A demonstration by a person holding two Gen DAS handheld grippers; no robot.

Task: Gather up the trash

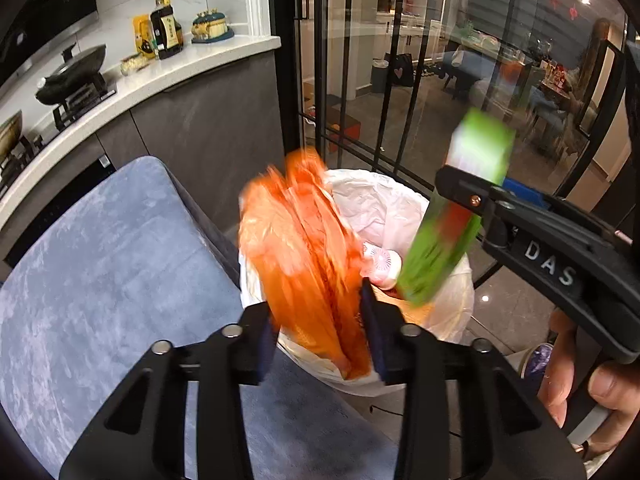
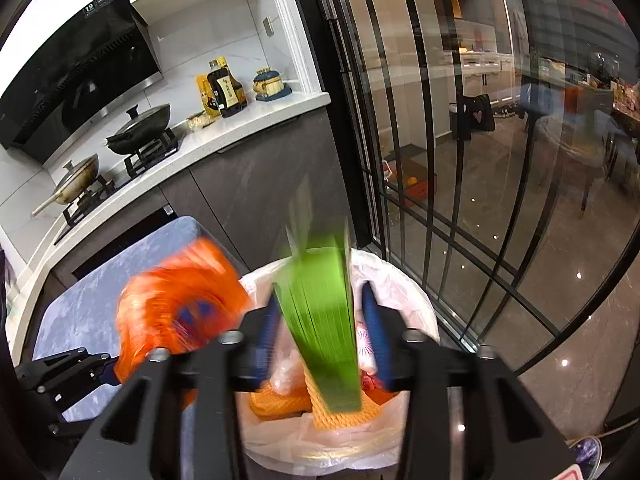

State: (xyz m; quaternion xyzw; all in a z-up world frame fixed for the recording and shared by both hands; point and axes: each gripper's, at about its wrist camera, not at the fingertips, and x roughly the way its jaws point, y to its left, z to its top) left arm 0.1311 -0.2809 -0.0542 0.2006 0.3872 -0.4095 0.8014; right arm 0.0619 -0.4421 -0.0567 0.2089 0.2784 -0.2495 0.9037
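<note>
Left gripper [image 1: 320, 328] jaws apart, orange wrapper [image 1: 308, 248] blurred between them, loose, over the bin [image 1: 452, 320]. Right gripper [image 2: 320, 332] jaws apart, green packet [image 2: 324, 328] blurred between them above the bin's white liner. Bin already holds a pink-white item [image 1: 382, 264]. Grey-blue stool [image 1: 100, 264] just beside the bin; glass door [image 2: 460, 152] behind.

A white-lined bin [image 2: 404, 292] stood on the glossy tiled floor [image 2: 560, 340]. It was just beside a blue-grey padded seat [image 1: 100, 260], whose top was bare.
</note>
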